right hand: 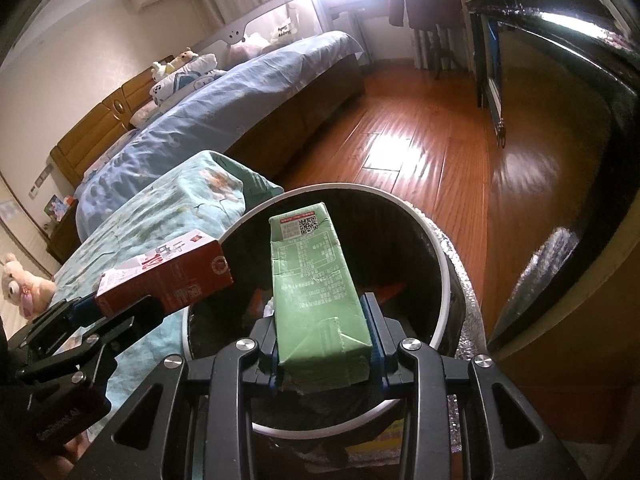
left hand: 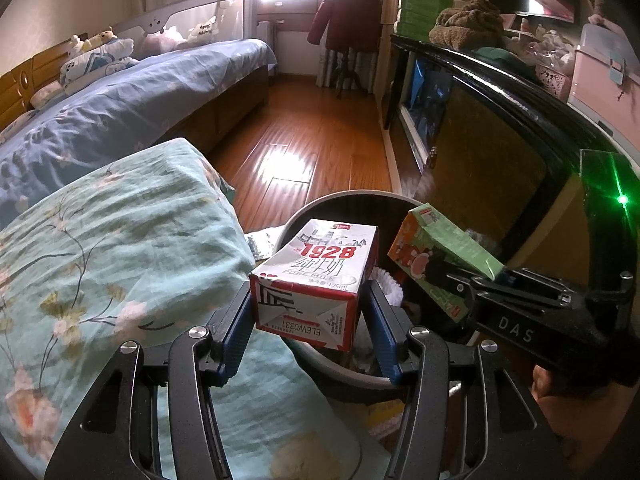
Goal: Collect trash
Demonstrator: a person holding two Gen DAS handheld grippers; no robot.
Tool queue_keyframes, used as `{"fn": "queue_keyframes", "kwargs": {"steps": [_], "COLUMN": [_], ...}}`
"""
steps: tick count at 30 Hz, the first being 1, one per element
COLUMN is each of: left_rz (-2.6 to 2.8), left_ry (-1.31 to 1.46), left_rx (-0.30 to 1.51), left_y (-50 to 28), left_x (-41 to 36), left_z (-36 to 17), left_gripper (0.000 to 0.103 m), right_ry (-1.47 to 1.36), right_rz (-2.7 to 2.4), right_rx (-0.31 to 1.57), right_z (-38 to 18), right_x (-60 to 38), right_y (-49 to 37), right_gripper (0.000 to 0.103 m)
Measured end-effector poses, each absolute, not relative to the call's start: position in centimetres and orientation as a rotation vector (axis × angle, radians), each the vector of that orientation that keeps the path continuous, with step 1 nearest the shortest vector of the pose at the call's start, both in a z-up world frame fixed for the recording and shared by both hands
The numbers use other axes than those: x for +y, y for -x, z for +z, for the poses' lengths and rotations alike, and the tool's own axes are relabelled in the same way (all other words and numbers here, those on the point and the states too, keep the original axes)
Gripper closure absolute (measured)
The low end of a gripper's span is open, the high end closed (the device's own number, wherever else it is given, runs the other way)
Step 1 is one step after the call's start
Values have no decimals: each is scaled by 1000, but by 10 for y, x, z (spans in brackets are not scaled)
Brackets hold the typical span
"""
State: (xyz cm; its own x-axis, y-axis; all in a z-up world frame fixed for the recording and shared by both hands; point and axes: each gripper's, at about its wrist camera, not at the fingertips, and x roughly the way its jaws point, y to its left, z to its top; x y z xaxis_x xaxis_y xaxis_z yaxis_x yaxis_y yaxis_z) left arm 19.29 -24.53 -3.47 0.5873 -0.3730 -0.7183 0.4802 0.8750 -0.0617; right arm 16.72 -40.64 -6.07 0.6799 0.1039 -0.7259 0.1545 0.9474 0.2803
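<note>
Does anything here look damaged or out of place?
Only slightly: the green carton in the right hand-held gripper is creased and dented at its near end. The milk carton looks intact. Both are above the bin.

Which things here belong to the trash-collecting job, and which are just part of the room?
Job:
- milk carton, held in left gripper
- green carton, held in right gripper
- trash bin beneath both

Just lying about:
- floral quilt
- stuffed toy
- hanging coat
</note>
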Motion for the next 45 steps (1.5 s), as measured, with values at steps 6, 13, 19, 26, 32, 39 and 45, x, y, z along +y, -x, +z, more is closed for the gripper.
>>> {"fn": "queue_keyframes", "kwargs": {"steps": [6,13,19,26,32,39,45], "left_rz": [-501,-512,-525,-502,-464,-410,-346], "left_ry": [-144,-145,-111,-75,-17,53,94], "left_rx": [812,819,842,795,769,757,726], "left_y": [-198,-200,-201,-189,-172,-151,-127], "left_x": [-248,-251,-247,-225,-188,-144,-104], "left_z": [-35,-35,-34,-21,-12,-8,-5], "left_gripper": [50,50,48,46,42,41,37], "right_ry": [-335,-343,-370,-382,-388,-358,-325], "right_rz": [-30,-36,-41,-30,2,54,88], "right_rx": [834,841,844,823,783,724,678], "right_z": [-61,-60,-60,-52,-37,-17,-7], "right_x": [-408,-412,-415,-410,-391,-353,-321], "right_y": [-171,-173,-171,-159,-144,-121,-101], "right_gripper": [69,68,60,50,37,24,15]}}
